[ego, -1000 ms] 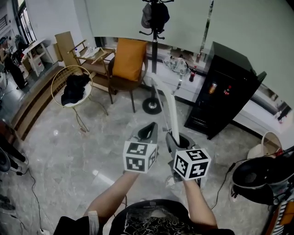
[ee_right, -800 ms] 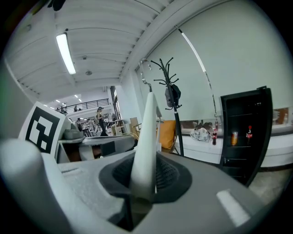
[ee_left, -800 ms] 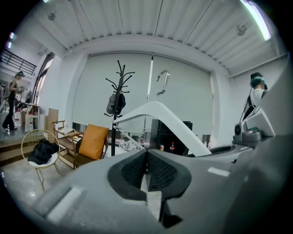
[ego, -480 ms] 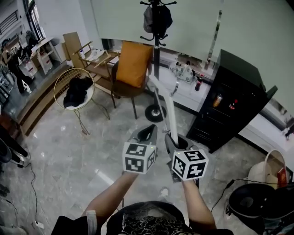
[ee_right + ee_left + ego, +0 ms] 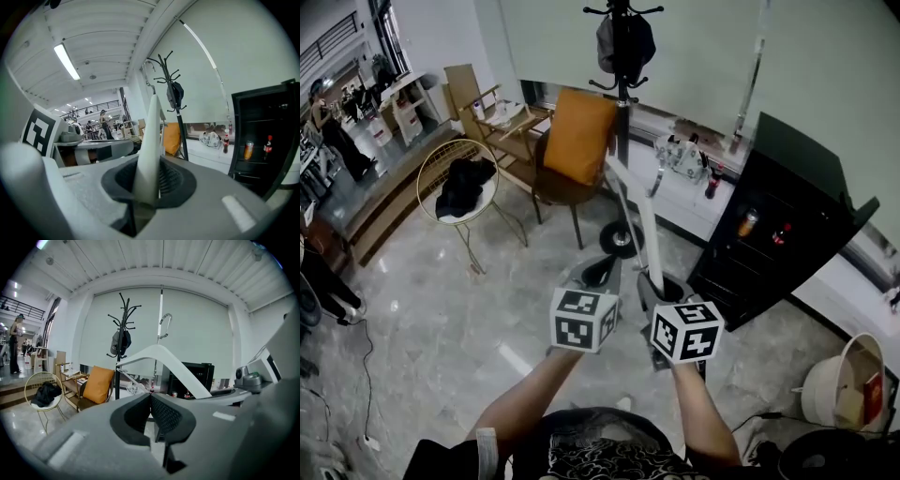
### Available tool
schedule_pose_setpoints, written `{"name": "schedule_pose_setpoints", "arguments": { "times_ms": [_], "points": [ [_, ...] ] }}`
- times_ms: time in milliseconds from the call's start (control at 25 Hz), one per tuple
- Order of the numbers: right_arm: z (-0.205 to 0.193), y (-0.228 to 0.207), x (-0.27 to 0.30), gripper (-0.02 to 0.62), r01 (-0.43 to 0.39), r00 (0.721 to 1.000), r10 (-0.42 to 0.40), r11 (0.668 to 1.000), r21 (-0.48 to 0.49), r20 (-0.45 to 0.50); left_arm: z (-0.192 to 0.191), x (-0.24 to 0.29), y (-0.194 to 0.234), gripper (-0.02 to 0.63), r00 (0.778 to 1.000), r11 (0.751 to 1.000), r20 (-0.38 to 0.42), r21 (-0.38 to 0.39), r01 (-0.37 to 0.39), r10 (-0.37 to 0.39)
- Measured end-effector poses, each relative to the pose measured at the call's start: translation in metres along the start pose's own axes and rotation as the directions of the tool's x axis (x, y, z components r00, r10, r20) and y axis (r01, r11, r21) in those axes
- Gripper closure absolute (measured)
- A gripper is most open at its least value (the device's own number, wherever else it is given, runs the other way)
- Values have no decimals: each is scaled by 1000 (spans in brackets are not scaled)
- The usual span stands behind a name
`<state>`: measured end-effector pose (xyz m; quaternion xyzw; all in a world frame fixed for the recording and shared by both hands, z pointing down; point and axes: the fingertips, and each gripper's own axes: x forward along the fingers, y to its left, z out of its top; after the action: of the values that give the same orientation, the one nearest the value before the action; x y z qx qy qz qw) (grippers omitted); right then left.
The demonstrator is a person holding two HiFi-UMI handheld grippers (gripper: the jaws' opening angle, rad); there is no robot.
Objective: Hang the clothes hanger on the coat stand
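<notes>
A white clothes hanger (image 5: 645, 234) rises from my right gripper (image 5: 661, 286), which is shut on the lower end of one arm; its metal hook (image 5: 660, 178) points up and away. In the right gripper view the hanger (image 5: 150, 140) stands straight up between the dark pads. My left gripper (image 5: 600, 272) floats just left of it, shut and holding nothing, and in its own view the hanger (image 5: 178, 364) crosses above its tips (image 5: 150, 397). The black coat stand (image 5: 622, 122) stands ahead on a round base, a dark cap and bag (image 5: 623, 42) hanging near its top.
A chair with an orange cushion (image 5: 577, 145) stands left of the stand. A gold wire chair (image 5: 441, 164) with dark clothes is further left. A black cabinet (image 5: 778, 225) is at the right, a low white ledge (image 5: 670, 187) with bottles behind, a bucket (image 5: 844, 389) at lower right.
The coat stand, chairs and cabinet have slid nearer and lower in the head view as both grippers travel toward the stand. The hanger stays in the right gripper, and the dark round object at lower right has left view.
</notes>
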<state>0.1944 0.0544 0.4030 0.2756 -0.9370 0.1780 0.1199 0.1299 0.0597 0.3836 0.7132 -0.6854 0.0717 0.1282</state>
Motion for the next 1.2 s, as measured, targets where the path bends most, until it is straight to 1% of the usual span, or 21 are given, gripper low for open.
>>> {"name": "schedule_pose_setpoints", "arguments": {
  "times_ms": [400,680,960,1200],
  "points": [
    [13,-34,19,526,0,1000,0,1000,-15,-14,10,39,5,600,1000,999,13,-37,-19,20],
    [22,-58,53,526,30,999,-31,999,-33,-30,16,81,24,600,1000,999,22,-51,8,-7],
    [42,-73,107,526,56,997,-58,998,-42,-42,34,127,62,600,999,998,34,-58,31,-29],
    [60,-76,155,526,82,995,-84,996,-32,-49,49,152,108,600,999,997,30,-64,37,-35]
  ]
}}
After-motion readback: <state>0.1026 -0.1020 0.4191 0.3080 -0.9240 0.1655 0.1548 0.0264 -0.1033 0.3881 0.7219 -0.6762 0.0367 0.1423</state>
